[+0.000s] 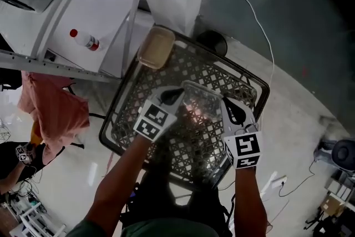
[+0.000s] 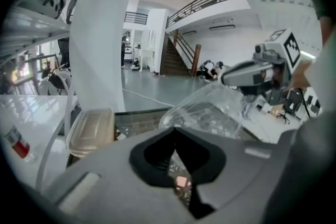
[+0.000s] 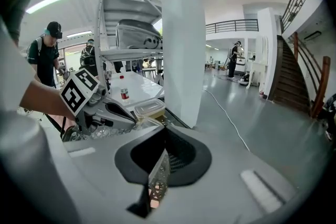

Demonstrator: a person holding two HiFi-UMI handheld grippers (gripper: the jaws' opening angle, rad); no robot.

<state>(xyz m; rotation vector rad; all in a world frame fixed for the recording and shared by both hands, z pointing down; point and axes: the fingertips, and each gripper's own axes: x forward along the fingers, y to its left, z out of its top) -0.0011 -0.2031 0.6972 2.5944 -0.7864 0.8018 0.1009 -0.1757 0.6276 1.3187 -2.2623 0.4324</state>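
- Clear plastic container [image 1: 198, 104] lies near the middle of the black lattice table [image 1: 216, 72], with a gripper at each of its two side rims.
- The left gripper [image 1: 172, 96] has its jaws pinched almost together on the container's left rim. The right gripper [image 1: 232, 111] is closed the same way on the right rim, with only a thin sliver showing between its jaws.
- The plastic looks thin and springy, so a light, even squeeze seems best; a hard pinch may crease the rim or let it pop free.
- Both grippers should move together and level, because one leading the other would likely twist the shell.
- Seat the rim deep in the jaws rather than at the tips.
- Mind the beige lidded box [image 1: 157, 47] at the table's far left corner, well apart from the container.
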